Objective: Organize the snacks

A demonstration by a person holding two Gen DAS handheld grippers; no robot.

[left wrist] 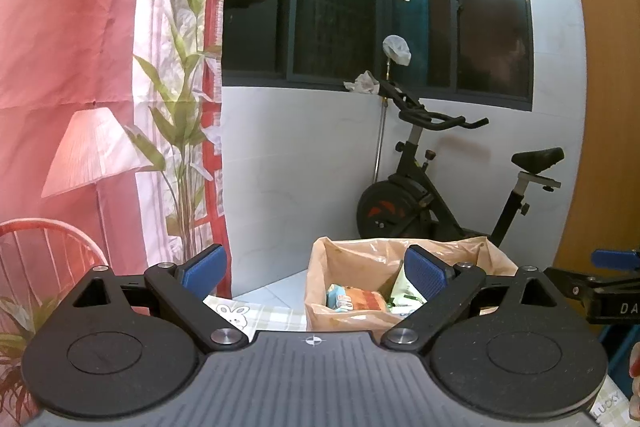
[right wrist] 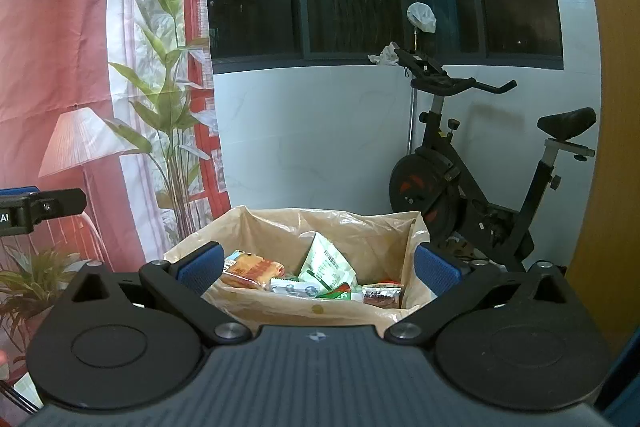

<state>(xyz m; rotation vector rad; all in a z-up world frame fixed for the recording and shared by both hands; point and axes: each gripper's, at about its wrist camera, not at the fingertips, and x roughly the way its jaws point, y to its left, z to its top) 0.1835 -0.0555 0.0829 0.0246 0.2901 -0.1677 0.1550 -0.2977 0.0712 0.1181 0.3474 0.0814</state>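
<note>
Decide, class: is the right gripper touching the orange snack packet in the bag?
Apart. The right wrist view shows the right gripper open and empty, with the orange snack packet lying lower inside the bag.

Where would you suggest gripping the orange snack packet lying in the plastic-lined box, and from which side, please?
Probably by the right-hand end of the orange snack packet, coming down from above through the open top of the beige plastic-lined box. The packet lies roughly flat near the left wall, its near-left end hidden behind a blue pad, so a side approach looks blocked. The right gripper is open and empty.
</note>
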